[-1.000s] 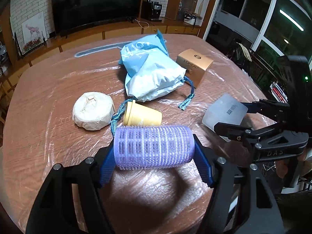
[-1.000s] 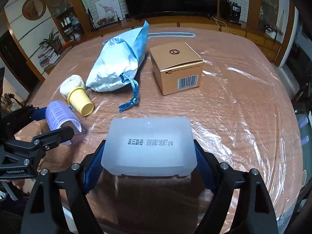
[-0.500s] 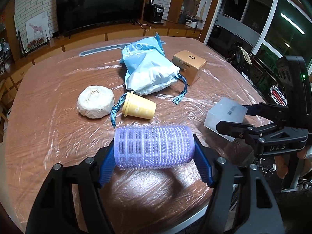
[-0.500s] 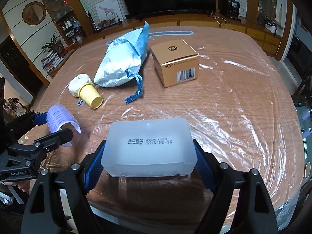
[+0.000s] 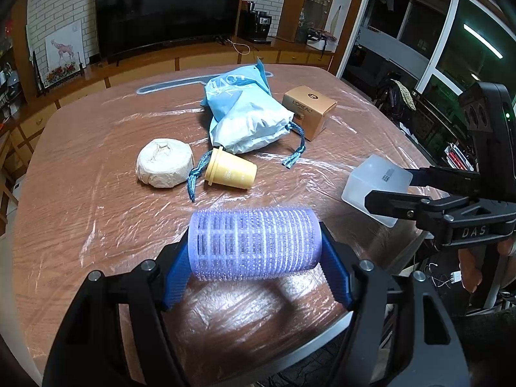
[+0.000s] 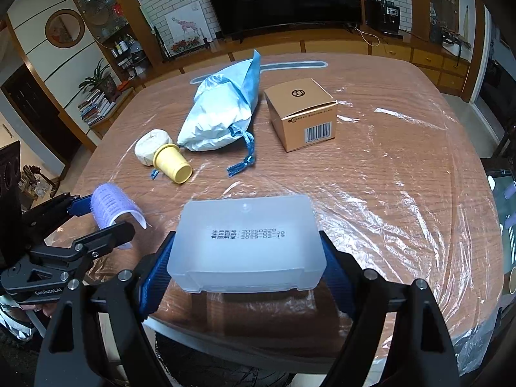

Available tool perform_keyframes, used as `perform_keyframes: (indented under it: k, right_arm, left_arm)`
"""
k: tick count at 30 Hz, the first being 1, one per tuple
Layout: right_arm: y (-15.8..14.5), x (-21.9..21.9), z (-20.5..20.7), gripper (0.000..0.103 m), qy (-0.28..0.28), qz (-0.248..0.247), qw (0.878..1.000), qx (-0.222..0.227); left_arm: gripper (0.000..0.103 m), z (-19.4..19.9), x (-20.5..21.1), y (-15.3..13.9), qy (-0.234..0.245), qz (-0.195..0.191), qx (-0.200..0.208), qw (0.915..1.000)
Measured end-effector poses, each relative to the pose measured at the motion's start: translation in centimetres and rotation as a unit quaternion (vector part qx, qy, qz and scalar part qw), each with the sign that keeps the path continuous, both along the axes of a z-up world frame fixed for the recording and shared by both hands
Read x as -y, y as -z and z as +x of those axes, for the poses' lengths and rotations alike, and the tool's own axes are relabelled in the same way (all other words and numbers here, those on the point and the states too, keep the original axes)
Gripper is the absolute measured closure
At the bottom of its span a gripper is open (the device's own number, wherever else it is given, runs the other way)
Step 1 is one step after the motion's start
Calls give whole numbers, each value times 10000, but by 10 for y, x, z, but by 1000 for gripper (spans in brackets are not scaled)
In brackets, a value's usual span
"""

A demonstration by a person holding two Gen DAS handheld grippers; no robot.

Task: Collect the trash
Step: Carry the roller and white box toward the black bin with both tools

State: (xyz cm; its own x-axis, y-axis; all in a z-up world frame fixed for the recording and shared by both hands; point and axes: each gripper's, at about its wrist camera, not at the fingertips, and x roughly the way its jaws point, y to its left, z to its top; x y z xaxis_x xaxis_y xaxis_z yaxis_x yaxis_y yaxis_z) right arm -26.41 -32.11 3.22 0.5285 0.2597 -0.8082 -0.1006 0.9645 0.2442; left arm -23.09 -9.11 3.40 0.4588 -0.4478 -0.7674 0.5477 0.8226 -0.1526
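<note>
My left gripper (image 5: 254,245) is shut on a purple hair roller (image 5: 254,243), held crosswise above the near edge of the table. My right gripper (image 6: 246,253) is shut on a translucent white plastic box (image 6: 246,242) with printed dates, also lifted over the near edge. Each gripper shows in the other's view: the box (image 5: 375,183) at the right, the roller (image 6: 108,201) at the left. On the table lie a yellow paper cup (image 5: 230,172) on its side, a crumpled paper wad (image 5: 164,163), a light blue drawstring bag (image 5: 246,119) and a gold carton (image 5: 308,109).
The table (image 6: 403,177) is brown wood under clear plastic film. A long grey strip (image 5: 171,84) lies at its far edge. Behind it stand a low cabinet with a large TV (image 5: 167,11). A dark round object (image 6: 222,367) sits on the floor below the near edge.
Both grippers have drawn back toward the near table edge with their loads, so the items on the table look smaller and farther. The grips are unchanged.
</note>
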Motion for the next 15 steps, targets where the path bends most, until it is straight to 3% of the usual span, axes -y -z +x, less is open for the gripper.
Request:
perform_keyframes:
  k: [15]
  right_arm:
    - [-7, -3, -24, 22, -108, -54, 9999, 2]
  left_arm:
    - [32, -24, -6, -4, 135, -34, 3, 9999]
